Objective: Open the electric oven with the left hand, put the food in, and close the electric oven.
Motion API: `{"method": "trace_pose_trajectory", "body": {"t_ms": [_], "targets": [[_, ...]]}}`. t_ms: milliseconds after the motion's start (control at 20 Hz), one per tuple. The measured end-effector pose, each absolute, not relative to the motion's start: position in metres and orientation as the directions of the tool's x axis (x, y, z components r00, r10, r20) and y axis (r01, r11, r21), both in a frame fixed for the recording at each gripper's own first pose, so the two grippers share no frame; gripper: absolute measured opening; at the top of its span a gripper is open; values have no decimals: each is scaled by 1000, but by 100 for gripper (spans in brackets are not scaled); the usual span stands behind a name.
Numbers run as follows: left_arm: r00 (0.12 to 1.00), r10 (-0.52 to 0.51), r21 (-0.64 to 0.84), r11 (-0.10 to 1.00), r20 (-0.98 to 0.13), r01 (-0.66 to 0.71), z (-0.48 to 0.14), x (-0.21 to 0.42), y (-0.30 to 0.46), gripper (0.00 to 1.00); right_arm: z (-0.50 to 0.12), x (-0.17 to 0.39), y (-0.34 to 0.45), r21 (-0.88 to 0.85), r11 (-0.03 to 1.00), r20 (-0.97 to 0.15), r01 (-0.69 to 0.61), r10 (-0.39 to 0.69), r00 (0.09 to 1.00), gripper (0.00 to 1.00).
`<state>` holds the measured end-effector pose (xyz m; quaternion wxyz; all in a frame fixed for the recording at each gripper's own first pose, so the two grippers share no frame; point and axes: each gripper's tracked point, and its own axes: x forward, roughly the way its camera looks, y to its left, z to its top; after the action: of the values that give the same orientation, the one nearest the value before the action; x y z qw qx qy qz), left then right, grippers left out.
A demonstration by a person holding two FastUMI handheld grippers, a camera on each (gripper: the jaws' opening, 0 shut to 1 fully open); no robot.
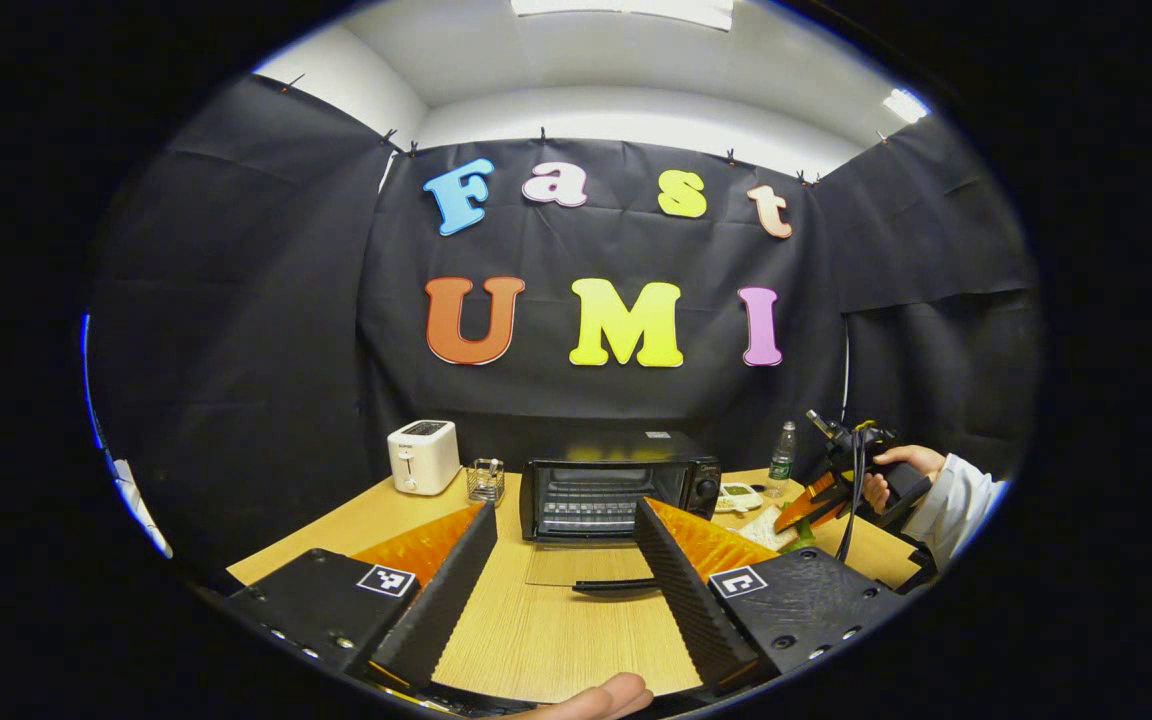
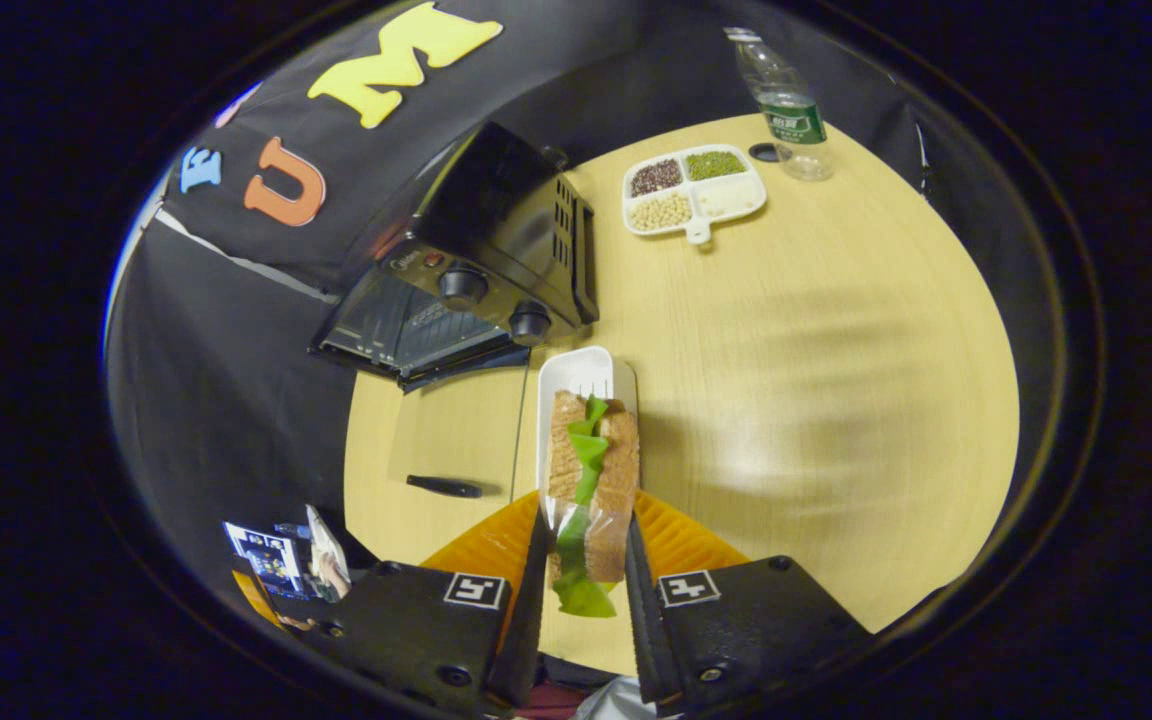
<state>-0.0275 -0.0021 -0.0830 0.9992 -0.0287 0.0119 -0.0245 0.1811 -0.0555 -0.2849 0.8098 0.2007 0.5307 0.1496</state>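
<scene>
The electric oven (image 1: 619, 487) sits at the back of the wooden table (image 1: 556, 640), door (image 1: 586, 565) dropped flat onto the tabletop in front of it, the dark handle (image 1: 616, 587) lying along the door's near edge and the wire rack visible inside the open cavity. In the left gripper view, the left gripper (image 1: 561, 575) hangs in front of the oven with its fingers spread wide apart, nothing between them, the handle just ahead of its right-hand finger; a fingertip of the holding hand (image 1: 596, 698) peeks in at the bottom. To the left of the oven stand a white toaster (image 1: 423, 456) and a small wire holder (image 1: 485, 481) just beside it. To the right of the oven, a hand in a white sleeve (image 1: 961, 495) carries the right gripper (image 1: 816, 500) above the table, near a plastic bottle (image 1: 782, 455). Over in the right gripper view, the right gripper (image 2: 584, 560) is clamped on the sandwich (image 2: 591, 470), both fingers pressing its bread sides, green lettuce poking out top and bottom and clear wrap around its lower end. The sandwich's far end lies over a white tray (image 2: 576, 375) just beside the oven's knob side. Beyond the oven's side, a divided white dish (image 2: 694, 193) holds beans and grains in separate compartments, with the bottle (image 2: 784, 105) close by it.
</scene>
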Motion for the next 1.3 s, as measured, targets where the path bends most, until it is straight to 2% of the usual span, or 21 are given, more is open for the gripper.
{"method": "trace_pose_trajectory", "body": {"t_ms": [250,450,650,900,1100,1200,1300], "targets": [[995,-96,-86,992,19,97,-73,-46,-8,91,-256,156,-46,509,860,-739,-25,452,500,39],[989,-140,-88,986,38,143,-68,-55,-17,91,-241,140,-15,597,801,-654,-44,518,551,39],[987,-156,-94,983,39,159,-64,-64,-24,91,-238,148,21,716,697,-506,-22,541,672,39],[986,-158,-96,982,58,163,-60,-77,-17,91,-241,177,83,870,493,-303,19,503,810,39],[990,-127,-91,987,63,133,-58,-74,2,91,-237,219,126,903,429,-165,-17,384,909,37],[990,-125,-97,987,65,131,-58,-71,8,91,-243,244,153,913,407,-148,-15,366,919,38],[991,-120,-101,987,54,125,-62,-68,17,91,-265,263,182,922,386,-184,30,369,911,38]]}}
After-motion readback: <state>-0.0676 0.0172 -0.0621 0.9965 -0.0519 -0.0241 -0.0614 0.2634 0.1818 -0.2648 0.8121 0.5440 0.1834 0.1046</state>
